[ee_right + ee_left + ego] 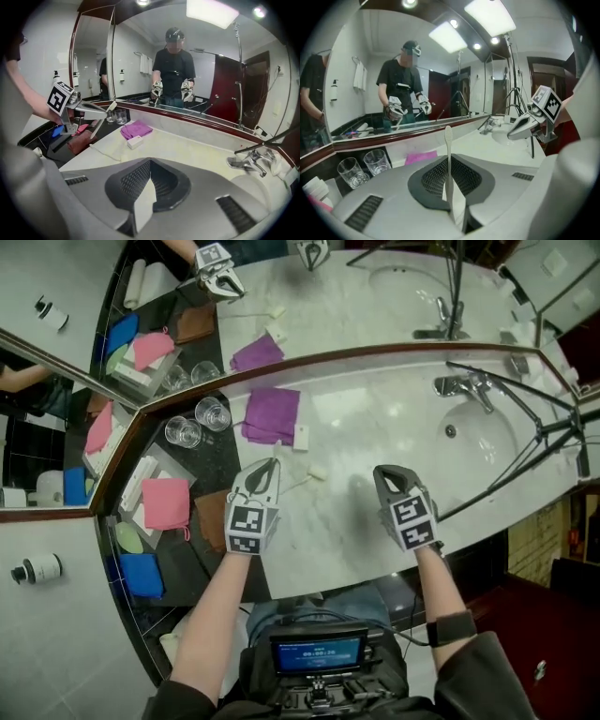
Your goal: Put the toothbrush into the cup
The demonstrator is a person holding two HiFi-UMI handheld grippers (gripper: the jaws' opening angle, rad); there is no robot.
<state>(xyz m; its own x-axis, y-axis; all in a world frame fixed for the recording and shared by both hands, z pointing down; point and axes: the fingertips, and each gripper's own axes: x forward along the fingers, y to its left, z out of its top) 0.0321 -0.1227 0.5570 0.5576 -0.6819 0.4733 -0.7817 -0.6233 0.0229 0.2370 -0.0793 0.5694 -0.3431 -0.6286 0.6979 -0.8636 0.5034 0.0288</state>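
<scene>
Left hand-held gripper clamps toothbrush; overhead, only tip.

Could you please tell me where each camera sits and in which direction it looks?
Head view: on the head, steeply down at the counter; shows forearms, left gripper, right gripper.
Left gripper view: along its jaws, shut on the toothbrush, toward the mirror.
Right gripper view: along its shut, empty jaws, toward mirror and faucet.
Shared: both gripper views show the purple cloth and the glasses.
</scene>
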